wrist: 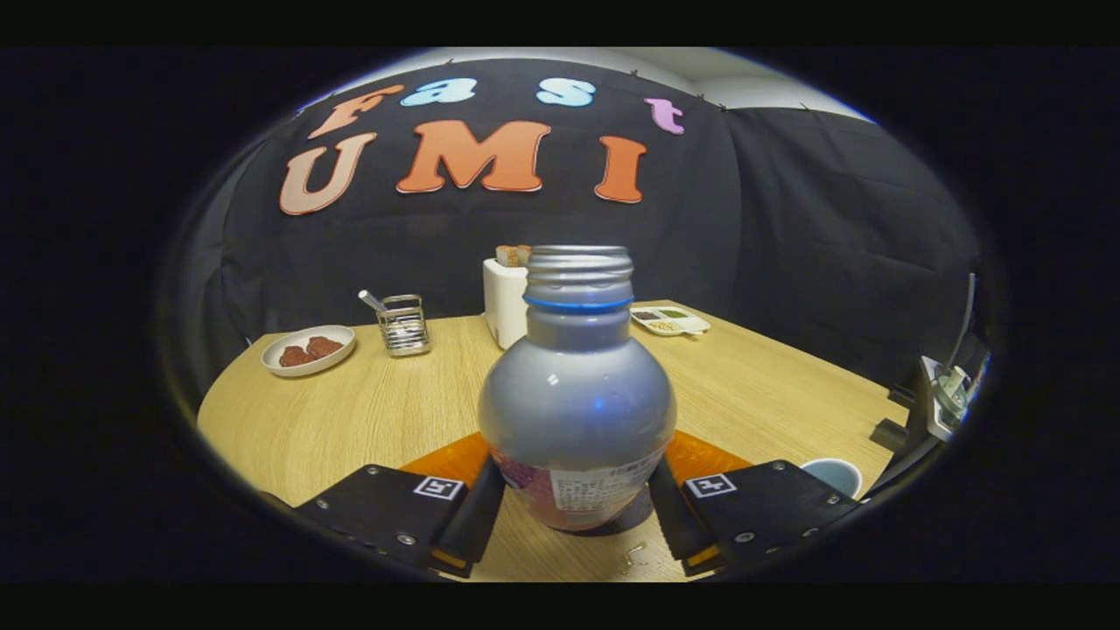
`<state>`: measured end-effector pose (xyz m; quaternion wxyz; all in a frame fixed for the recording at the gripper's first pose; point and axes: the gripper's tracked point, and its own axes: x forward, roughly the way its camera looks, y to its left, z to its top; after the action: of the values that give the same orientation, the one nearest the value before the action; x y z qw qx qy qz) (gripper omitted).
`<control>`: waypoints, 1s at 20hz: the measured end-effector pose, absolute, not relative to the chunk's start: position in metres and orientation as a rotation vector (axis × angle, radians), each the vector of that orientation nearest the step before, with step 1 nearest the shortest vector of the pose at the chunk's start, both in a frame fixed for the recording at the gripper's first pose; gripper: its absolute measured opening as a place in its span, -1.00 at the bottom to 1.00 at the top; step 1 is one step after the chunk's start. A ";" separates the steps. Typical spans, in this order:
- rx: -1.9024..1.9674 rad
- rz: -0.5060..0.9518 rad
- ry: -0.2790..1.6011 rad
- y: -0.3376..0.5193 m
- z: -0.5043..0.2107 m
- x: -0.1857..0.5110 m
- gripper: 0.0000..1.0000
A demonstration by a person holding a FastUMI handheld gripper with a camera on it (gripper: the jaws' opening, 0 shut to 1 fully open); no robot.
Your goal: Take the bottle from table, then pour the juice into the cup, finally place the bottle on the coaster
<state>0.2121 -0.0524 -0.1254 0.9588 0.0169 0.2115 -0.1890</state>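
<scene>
A silver-grey bottle (576,394) with a blue neck ring and an open mouth, no cap on it, stands upright between my fingers. My gripper (573,518) is shut on its lower body, one finger pressing each side at the label. An orange coaster (446,459) shows just behind the fingers on both sides of the bottle; the bottle's base is over or just in front of it, and I cannot tell whether it rests there. A pale blue cup (834,475) sits on the table just beyond the right finger.
On the wooden table (350,411) beyond the bottle are a white plate with brown pieces (308,349), a wire holder with a utensil (402,325), a white toaster (505,302) and a small divided tray (670,320). A stand with a device (941,398) rises at the table's right edge.
</scene>
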 end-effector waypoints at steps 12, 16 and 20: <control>0.083 -0.401 0.434 -0.061 -0.148 0.216 0.57; 0.081 -0.404 0.433 -0.064 -0.150 0.217 0.60; 0.066 -0.424 0.435 -0.067 -0.149 0.213 0.63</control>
<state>0.2127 -0.0675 -0.1495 0.9536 0.0323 0.2142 -0.2089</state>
